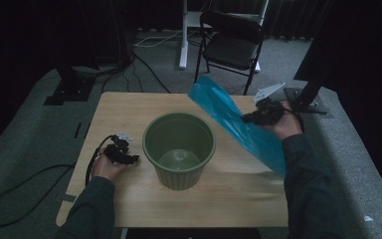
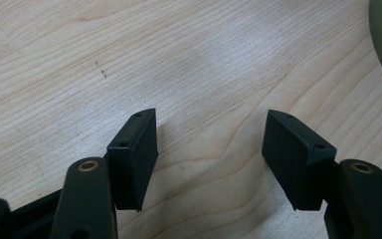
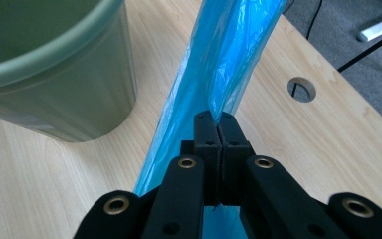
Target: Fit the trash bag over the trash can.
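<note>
Desk: one, pale wood top, with one round cable hole seen in the right gripper view near the bag's side.

Bin: one, green plastic, upright, mid-desk and a little nearer the front edge. It looks empty. Judged rigid and light; the rim would be the place to grip or steady it.

Bag: one, blue thin plastic film, lifted over the right half of the desk, its top toward the back edge, its lower end toward the right edge beside the person's sleeve. Judged very light, limp, slippery and easy to tear; it will sag and cling, so it wants a firm pinch on a gathered fold near the mouth, and likely a second hold to spread it over the bin.

Right gripper: one, jaws pressed together on a bunched fold of the bag, film passing up between the pads.

Left gripper: one, low over the desk near the left edge, just beside the bin. Jaws stand well apart, nothing between them, bare wood below.
</note>
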